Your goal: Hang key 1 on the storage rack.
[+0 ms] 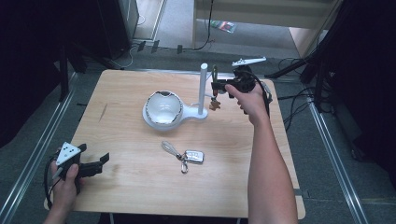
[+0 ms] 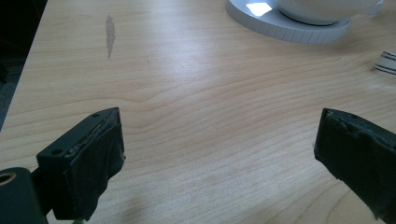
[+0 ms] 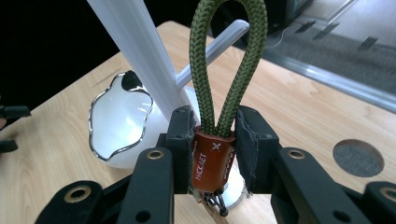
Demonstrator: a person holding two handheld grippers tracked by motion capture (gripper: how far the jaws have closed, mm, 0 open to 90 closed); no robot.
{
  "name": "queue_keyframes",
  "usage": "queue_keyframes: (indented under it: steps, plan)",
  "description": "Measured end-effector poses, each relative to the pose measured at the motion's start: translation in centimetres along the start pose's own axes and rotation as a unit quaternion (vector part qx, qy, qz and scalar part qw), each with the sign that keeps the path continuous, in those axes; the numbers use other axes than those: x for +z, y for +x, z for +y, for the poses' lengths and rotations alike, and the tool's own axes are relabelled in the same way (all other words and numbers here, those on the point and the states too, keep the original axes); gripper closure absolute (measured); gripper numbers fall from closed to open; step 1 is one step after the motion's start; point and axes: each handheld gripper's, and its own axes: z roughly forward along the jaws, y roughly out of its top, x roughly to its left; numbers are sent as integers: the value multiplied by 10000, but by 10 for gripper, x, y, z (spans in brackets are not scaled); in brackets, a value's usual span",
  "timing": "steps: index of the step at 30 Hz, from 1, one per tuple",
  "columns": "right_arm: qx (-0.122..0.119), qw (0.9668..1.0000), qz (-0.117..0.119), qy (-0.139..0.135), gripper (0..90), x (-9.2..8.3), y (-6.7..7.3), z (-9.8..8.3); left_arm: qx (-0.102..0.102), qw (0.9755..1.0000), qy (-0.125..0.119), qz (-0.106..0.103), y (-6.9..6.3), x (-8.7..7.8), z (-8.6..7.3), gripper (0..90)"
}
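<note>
Tabletop: light wood board, seen from above; a grey smear marks its surface in the left gripper view.
Right claw: clamped on the brown leather tab of a key strap, both pads pressing its sides; in the high view the right claw is held above the far right part of the tabletop, just beside the post.
Key strap: a green braided cord loop rises upright from the leather tab between the pads; a small metal chain hangs under the tab; in the high view a small brown piece dangles below the claw, clear of the tabletop.
White stand: upright post on a round base, with a short peg branching from the post; the loop stands in front of the peg, and whether they touch cannot be told.
White bowl: sits on the stand's wide dish, left of the post, dark scalloped rim.
Left claw: jaws well apart, nothing between them, low over the near left corner of the tabletop, pointing towards the middle.
Car key: lies flat at mid tabletop with a grey strap and clip attached, well apart from both claws.
Floor beyond: cables and dark stand legs around the tabletop.
</note>
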Motion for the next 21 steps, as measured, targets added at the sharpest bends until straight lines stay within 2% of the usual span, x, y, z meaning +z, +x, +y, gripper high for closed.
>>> queue_keyframes:
  steps: [5, 10, 13, 18, 21]
  plan:
    - [115, 9996, 121, 229, 694, -1, -4, 9, 3, 10000, -3, 4, 0, 0, 0, 18]
    - [73, 9983, 211, 546, 694, 0, -6, 20, -2, 10000, -4, -5, 0, 0, 0, 18]
    - [93, 9971, 148, 742, 694, 2, -7, 26, 1, 10000, -4, 1, 0, 0, 0, 18]
    - [170, 9961, 98, 857, 694, 4, -7, 27, 8, 10000, -1, -5, 0, 0, 0, 18]
    - [95, 9949, 114, 997, 694, 7, -8, 25, 12, 10000, -7, -6, 0, 0, 0, 18]
